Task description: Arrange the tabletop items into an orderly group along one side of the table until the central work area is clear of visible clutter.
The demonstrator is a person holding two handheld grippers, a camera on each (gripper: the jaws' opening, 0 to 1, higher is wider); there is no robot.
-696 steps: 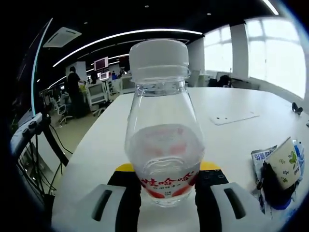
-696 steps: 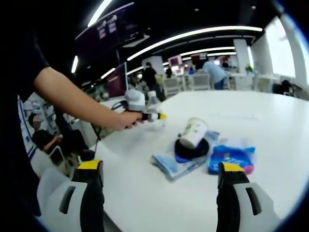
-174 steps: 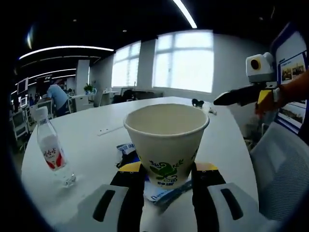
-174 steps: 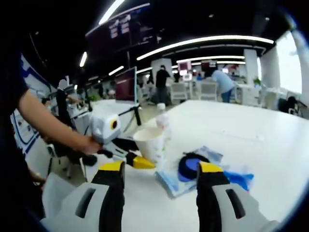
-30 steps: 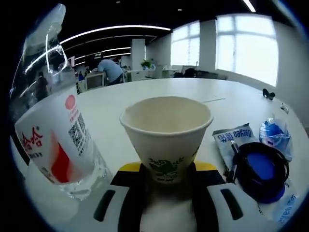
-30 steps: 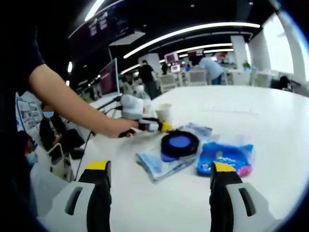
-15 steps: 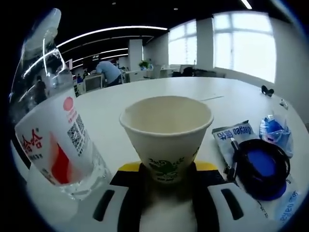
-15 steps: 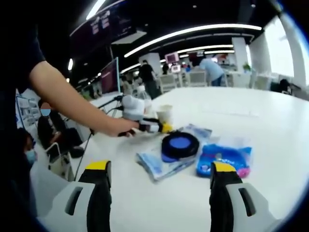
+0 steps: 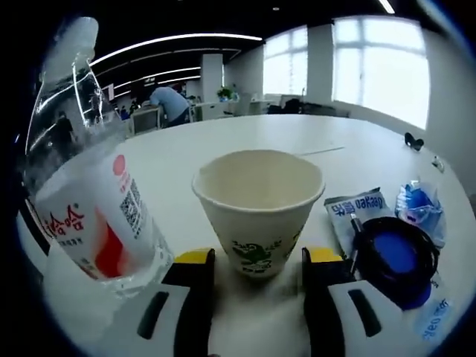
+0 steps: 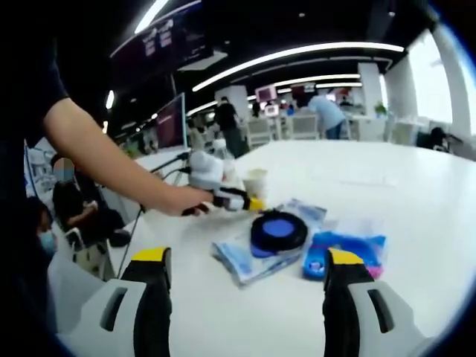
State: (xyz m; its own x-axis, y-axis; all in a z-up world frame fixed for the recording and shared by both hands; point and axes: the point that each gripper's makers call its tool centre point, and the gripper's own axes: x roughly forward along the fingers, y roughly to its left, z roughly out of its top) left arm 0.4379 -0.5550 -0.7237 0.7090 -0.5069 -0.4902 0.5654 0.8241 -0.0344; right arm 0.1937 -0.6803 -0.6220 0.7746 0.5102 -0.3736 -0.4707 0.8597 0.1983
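Open-plan office. I stand at a large white round-edged table (image 9: pixel 223 141). Beyond: rows of desks with grey computer monitors (image 10: pixel 169 119), white office chairs (image 10: pixel 303 125), seated and standing people (image 9: pixel 169 104), long curved ceiling light strips (image 10: pixel 290 53), tall bright windows (image 9: pixel 381 67).

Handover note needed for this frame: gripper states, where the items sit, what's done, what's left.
Left gripper: jaws open, either side of the paper cup, which stands upright on the white table; no visible contact.
Right gripper: open, empty, hovering over the table.
Water bottle stands right beside the cup.
Done: bottle and cup placed together near the table edge.
Left: the blue-and-black round case lying on a light blue packet, and the blue pouch beside them, are not yet lined up with the bottle and cup. Probably back the left gripper off the cup, then fetch those.
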